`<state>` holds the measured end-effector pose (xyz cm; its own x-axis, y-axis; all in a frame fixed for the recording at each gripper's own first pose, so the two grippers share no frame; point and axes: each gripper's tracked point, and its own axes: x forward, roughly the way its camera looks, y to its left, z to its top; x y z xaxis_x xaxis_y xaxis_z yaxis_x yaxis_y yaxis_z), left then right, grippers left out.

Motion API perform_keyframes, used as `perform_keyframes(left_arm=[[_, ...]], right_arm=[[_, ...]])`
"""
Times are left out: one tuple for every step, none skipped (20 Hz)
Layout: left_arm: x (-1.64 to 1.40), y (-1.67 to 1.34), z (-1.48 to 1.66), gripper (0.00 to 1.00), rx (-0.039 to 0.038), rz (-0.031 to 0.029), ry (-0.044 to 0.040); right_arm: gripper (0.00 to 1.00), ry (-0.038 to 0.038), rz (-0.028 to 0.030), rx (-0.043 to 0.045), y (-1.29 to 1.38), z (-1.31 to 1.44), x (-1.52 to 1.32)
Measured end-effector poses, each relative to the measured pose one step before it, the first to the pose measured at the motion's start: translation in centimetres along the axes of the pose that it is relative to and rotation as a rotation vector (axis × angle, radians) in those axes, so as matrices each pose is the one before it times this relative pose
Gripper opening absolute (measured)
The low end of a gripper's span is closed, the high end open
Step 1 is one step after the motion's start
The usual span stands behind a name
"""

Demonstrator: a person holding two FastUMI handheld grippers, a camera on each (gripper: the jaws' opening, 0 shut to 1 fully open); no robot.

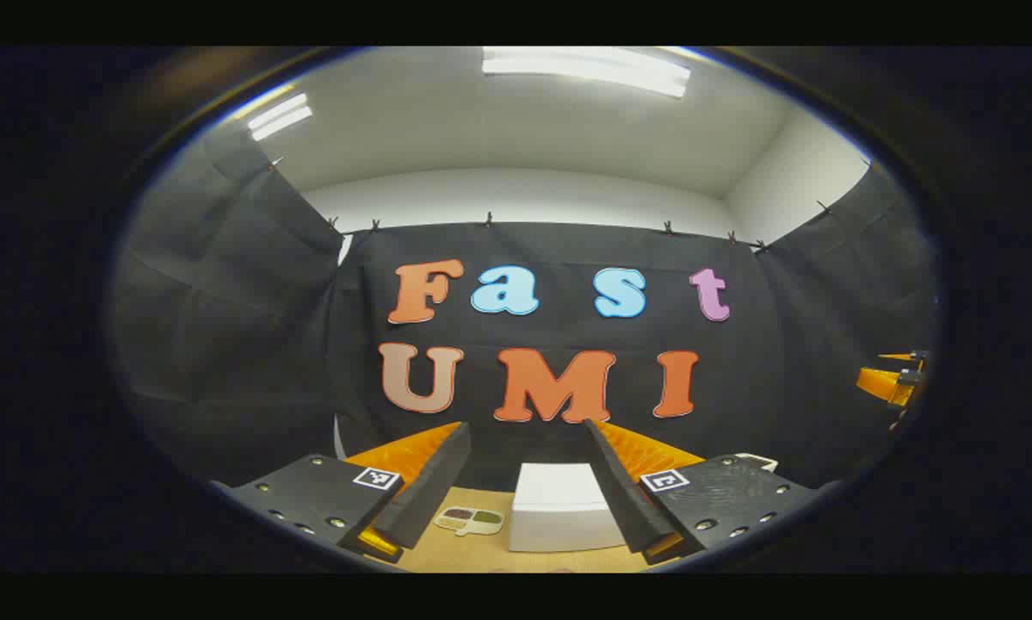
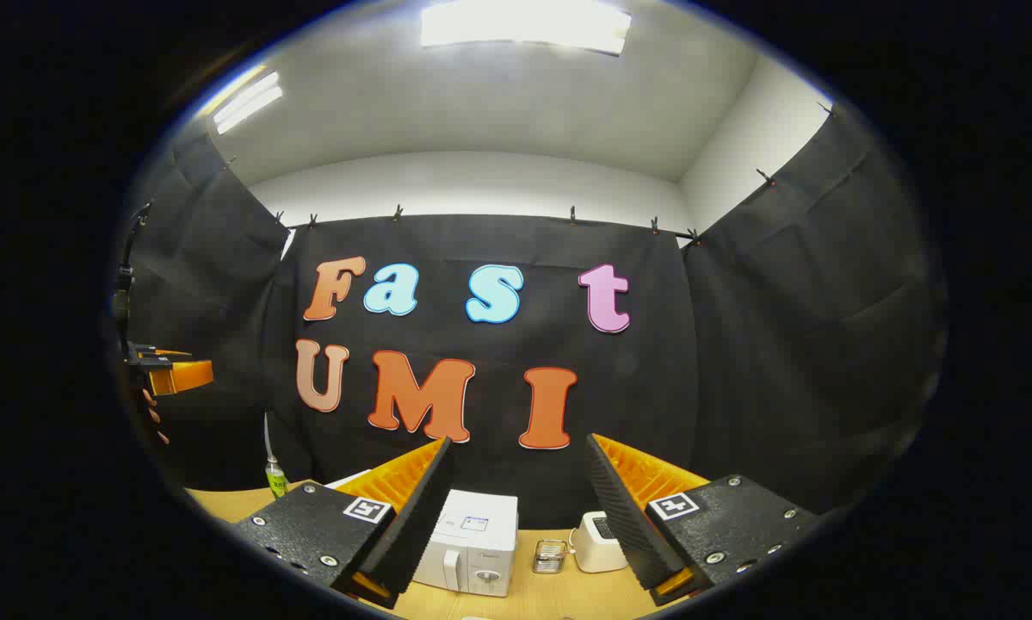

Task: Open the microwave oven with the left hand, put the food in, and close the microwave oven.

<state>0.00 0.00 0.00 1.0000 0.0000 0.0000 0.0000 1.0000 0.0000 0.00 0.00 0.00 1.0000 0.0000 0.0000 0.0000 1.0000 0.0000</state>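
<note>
Microwave (image 2: 468,541), lower centre, looks rigid and heavy, so left tool (image 1: 524,482), spread wide and empty, should pull its door handle (image 2: 452,570).

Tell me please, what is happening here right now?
A person holds two hand-held grippers above a wooden table, both open and empty. The left hand-held gripper faces the white microwave oven, whose door looks closed; a food tray lies beside it. The right hand-held gripper hangs back. Nothing is touched yet.

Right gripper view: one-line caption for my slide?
Open right gripper faces the closed white box-shaped microwave oven on the wooden table.
</note>
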Motion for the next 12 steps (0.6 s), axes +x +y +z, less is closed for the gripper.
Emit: perform_keyframes(left_arm=[[0.072, 0.053, 0.043, 0.85, 0.00258, 0.00611, -0.00353], [-0.041, 0.157, -0.024, 0.85, 0.00303, 0.00650, -0.00285], [-0.035, -0.009, 0.041, 0.85, 0.00000, 0.00190, -0.00721], [0.054, -0.166, -0.128, 0.85, 0.00245, -0.00456, -0.00116], [0.052, -0.112, -0.175, 0.85, 0.00522, -0.00287, 0.00355], [0.001, -0.024, -0.163, 0.85, 0.00640, 0.00203, 0.00378], [-0.004, -0.133, 0.043, 0.82, 0.00714, -0.00199, -0.00027], [0.043, -0.184, -0.035, 0.85, -0.00040, -0.00336, -0.00045], [0.043, -0.289, -0.092, 0.85, -0.00301, -0.00601, 0.00151], [-0.103, -0.512, -0.293, 0.85, -0.00642, -0.00316, 0.00222], [0.042, -0.331, -0.226, 0.85, -0.01003, -0.00350, 0.00417], [0.064, -0.515, -0.511, 0.85, -0.01081, -0.00983, 0.00238]], right_arm=[[0.93, -0.00064, -0.00620, 0.00440, -0.398, -0.095, 0.012], [0.93, 0.00049, -0.00209, 0.00292, -0.247, -0.067, 0.082], [0.93, 0.00067, -0.00514, 0.00591, -0.388, -0.180, -0.065], [0.93, 0.00350, -0.00045, 0.00691, -0.166, -0.270, 0.116], [0.93, 0.00291, -0.00042, 0.00558, -0.199, -0.252, -0.016], [0.93, 0.00384, -0.00098, 0.00266, -0.235, -0.159, 0.073], [0.93, 0.00094, -0.00084, 0.00004, -0.156, -0.055, 0.154], [0.93, 0.00134, -0.00125, -0.00247, -0.091, -0.168, 0.167], [0.93, 0.00213, -0.00165, -0.00437, -0.141, -0.190, -0.024], [0.93, -0.00217, -0.00124, -0.00315, -0.147, -0.099, -0.096], [0.93, -0.00057, -0.00025, -0.00242, -0.063, -0.185, 0.028], [0.93, -0.00125, 0.00004, 0.00050, -0.073, -0.193, -0.059]])
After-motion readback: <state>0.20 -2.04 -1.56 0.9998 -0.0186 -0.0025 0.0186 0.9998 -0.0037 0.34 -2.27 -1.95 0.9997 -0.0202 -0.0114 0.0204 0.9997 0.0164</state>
